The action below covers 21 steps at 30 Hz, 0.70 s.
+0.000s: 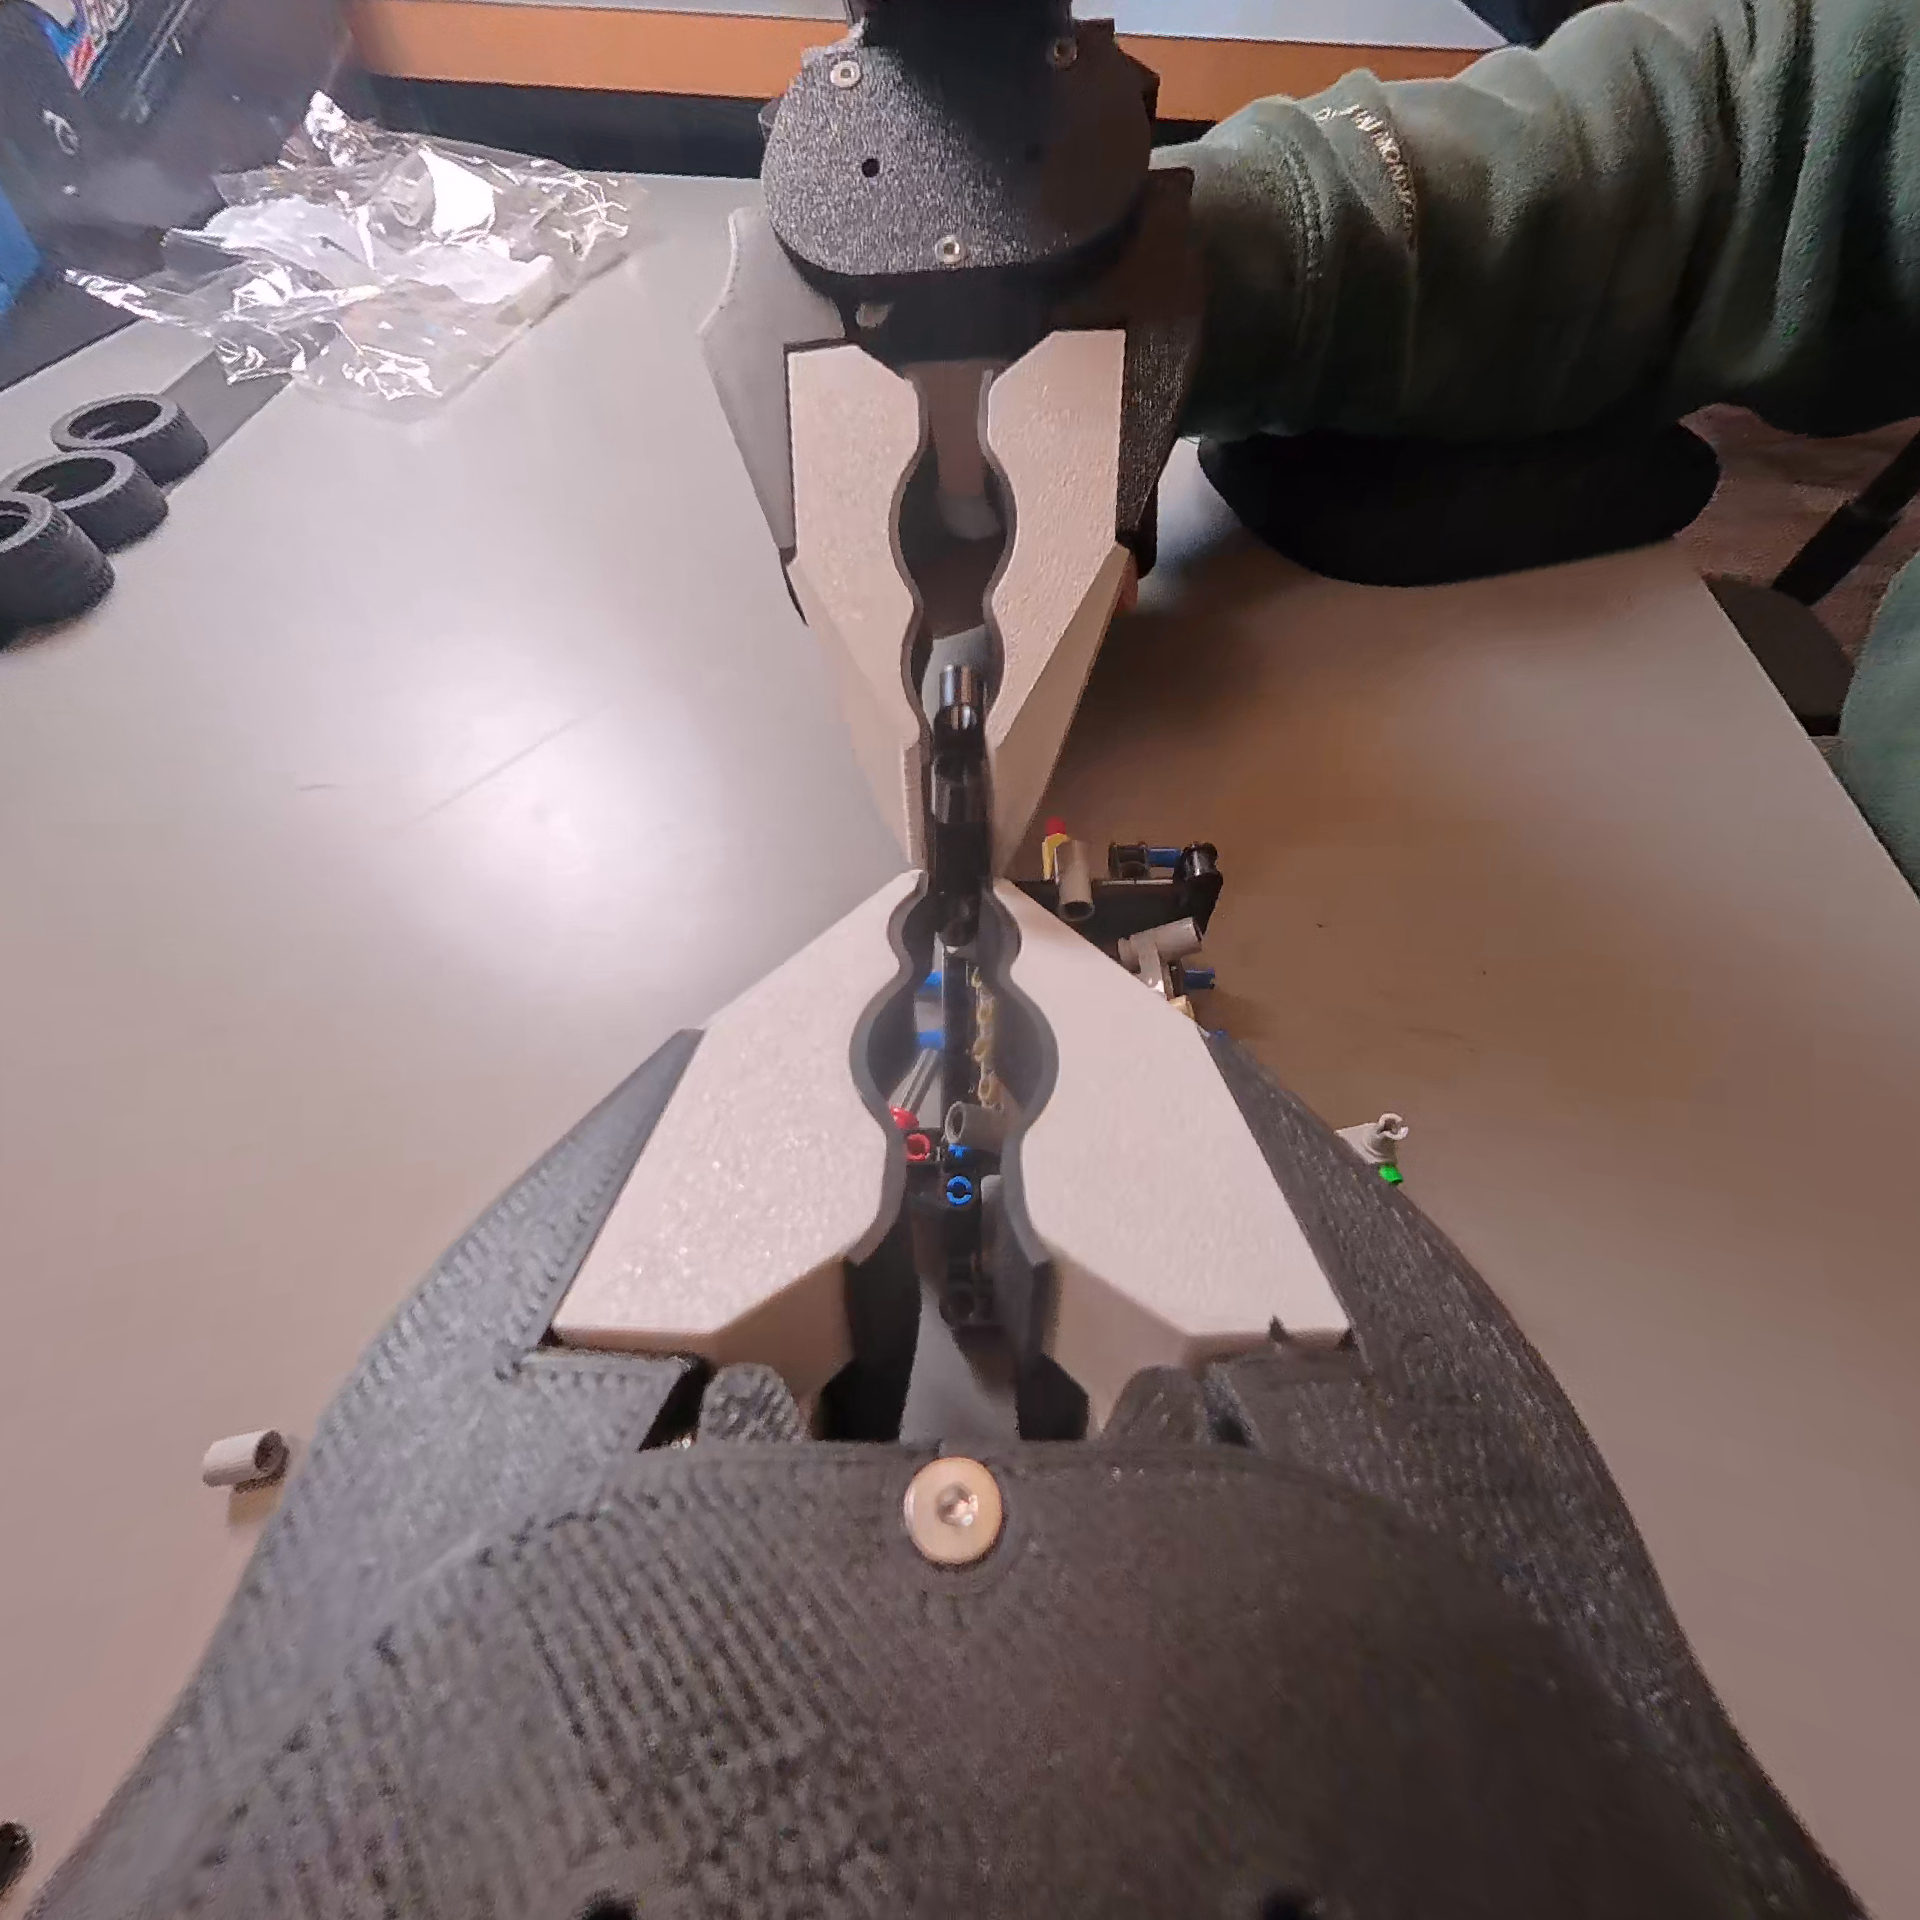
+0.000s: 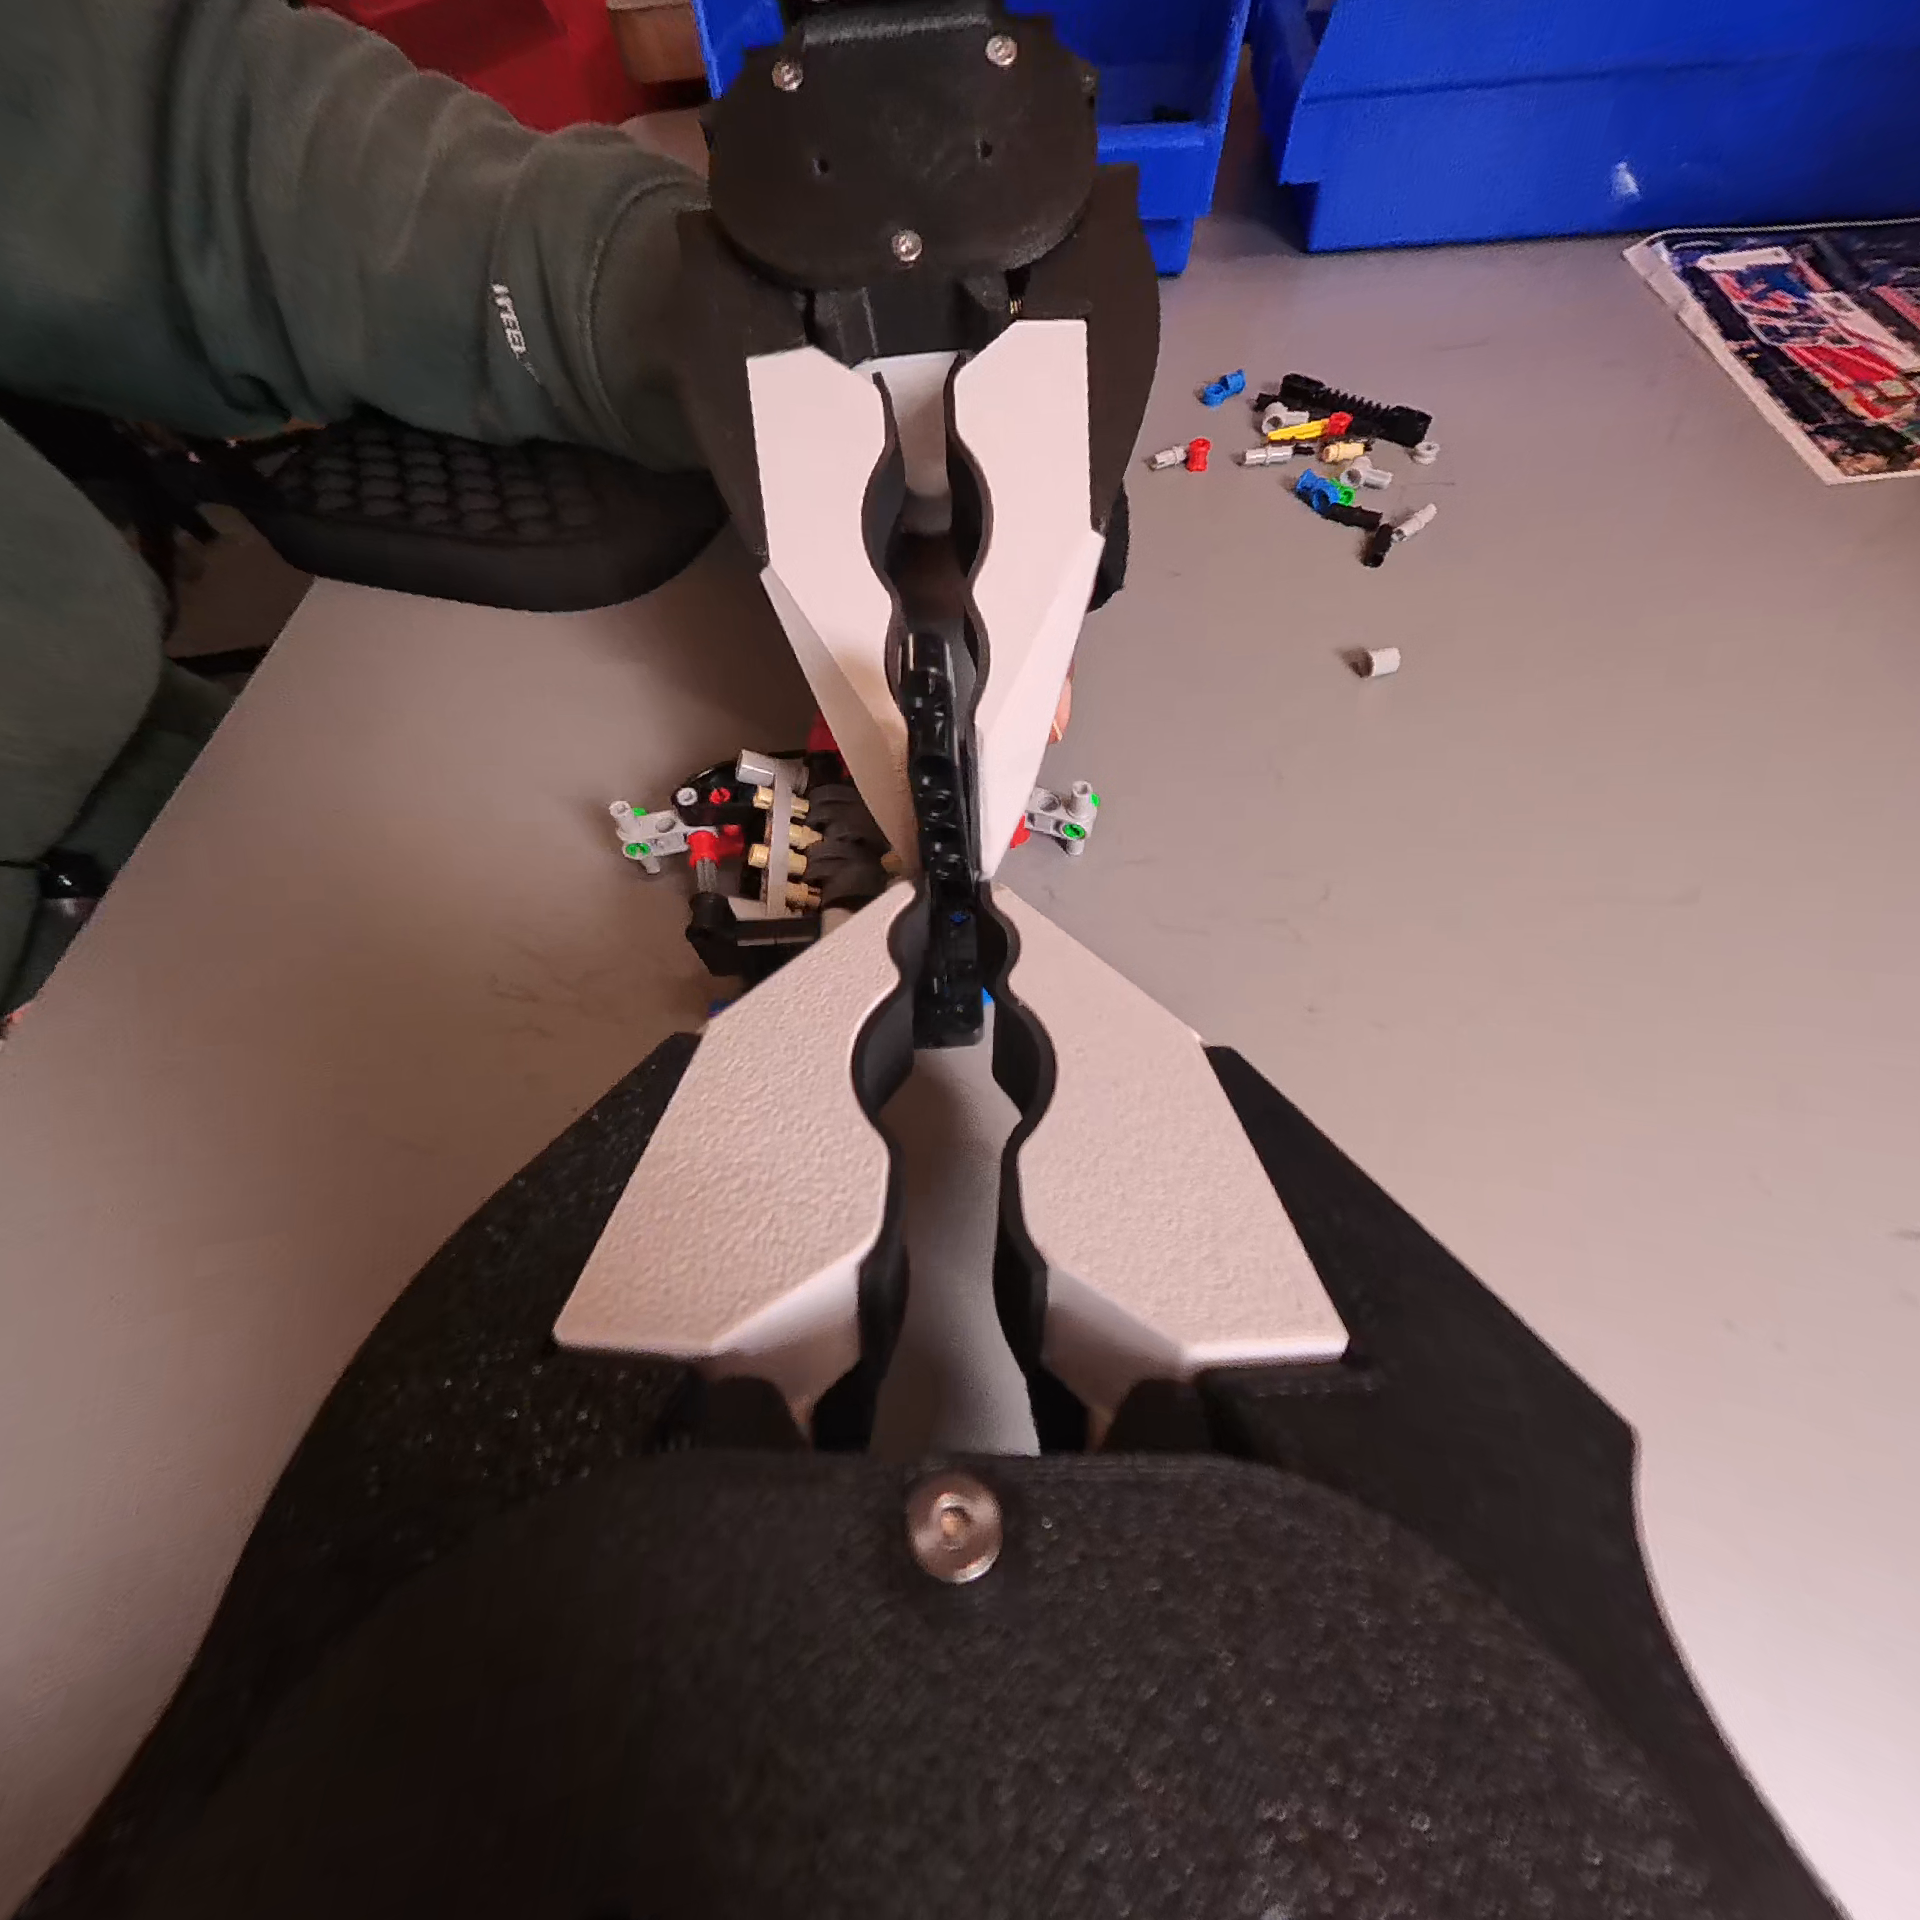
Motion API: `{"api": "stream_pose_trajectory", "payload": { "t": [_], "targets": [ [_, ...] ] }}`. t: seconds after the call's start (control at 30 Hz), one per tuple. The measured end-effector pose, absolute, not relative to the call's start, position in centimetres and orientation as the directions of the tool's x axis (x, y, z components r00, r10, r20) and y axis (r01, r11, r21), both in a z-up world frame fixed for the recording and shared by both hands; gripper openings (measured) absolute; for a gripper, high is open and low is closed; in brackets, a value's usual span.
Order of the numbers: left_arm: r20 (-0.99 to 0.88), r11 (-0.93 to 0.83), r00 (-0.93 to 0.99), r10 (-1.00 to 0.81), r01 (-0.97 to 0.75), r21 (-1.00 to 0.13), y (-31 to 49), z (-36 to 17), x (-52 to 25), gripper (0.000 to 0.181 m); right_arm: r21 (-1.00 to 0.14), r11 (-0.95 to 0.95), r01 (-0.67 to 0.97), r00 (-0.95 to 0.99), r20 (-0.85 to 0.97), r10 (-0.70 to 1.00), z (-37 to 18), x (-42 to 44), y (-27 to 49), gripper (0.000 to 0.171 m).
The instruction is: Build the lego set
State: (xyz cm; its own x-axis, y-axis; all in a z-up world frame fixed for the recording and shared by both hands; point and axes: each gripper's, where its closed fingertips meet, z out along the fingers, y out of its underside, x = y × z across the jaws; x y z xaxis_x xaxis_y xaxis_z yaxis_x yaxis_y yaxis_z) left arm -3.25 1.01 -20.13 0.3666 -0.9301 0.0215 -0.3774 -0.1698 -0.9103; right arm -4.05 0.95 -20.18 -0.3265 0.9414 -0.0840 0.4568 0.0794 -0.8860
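Three tyres left view only, manual right

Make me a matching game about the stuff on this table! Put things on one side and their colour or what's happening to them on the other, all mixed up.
Things:
1. tyres
2. storage bins
3. black beam
4. plastic bag

Clues:
A. clear and crumpled
B. pinched in jaws at both ends
C. round, lined up in a row
D. blue

Pairs: 1-C, 2-D, 3-B, 4-A
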Motion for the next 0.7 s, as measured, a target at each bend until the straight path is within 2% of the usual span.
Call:
{"api": "stream_pose_trajectory", "payload": {
  "t": [0.13, 0.33, 0.43, 0.5, 0.7],
  "targets": [
    [0.007, -0.161, 0.374, -0.927, -0.384, -0.909, 1.0, -20.2, -3.3, 0.007, -0.886, 0.097, 0.453, -0.331, -0.066, 0.941, -20.2, -4.2, 1.0, 0.005],
    [-0.128, -0.058, 0.387, -0.913, -0.432, -0.900, 1.3, -20.1, -3.5, 0.006, -0.874, 0.122, 0.470, -0.295, -0.025, 0.955, -20.2, -4.3, 1.3, 0.008],
    [-0.226, 0.008, 0.392, -0.892, -0.487, -0.873, 1.3, -20.2, -3.6, 0.008, -0.881, 0.160, 0.445, -0.308, 0.017, 0.951, -18.5, -3.9, 0.9, 0.030],
    [-0.227, 0.009, 0.390, -0.893, -0.486, -0.874, 1.0, -20.1, -3.5, 0.013, -0.894, 0.188, 0.408, -0.294, 0.067, 0.954, -17.0, -4.0, 0.8, 0.033],
    [-0.150, -0.033, 0.386, -0.910, -0.429, -0.903, 0.1, -19.2, -4.5, 0.021, -0.879, 0.270, 0.394, -0.246, 0.182, 0.952, -16.7, -4.2, 0.2, 0.009]
  ]
}}
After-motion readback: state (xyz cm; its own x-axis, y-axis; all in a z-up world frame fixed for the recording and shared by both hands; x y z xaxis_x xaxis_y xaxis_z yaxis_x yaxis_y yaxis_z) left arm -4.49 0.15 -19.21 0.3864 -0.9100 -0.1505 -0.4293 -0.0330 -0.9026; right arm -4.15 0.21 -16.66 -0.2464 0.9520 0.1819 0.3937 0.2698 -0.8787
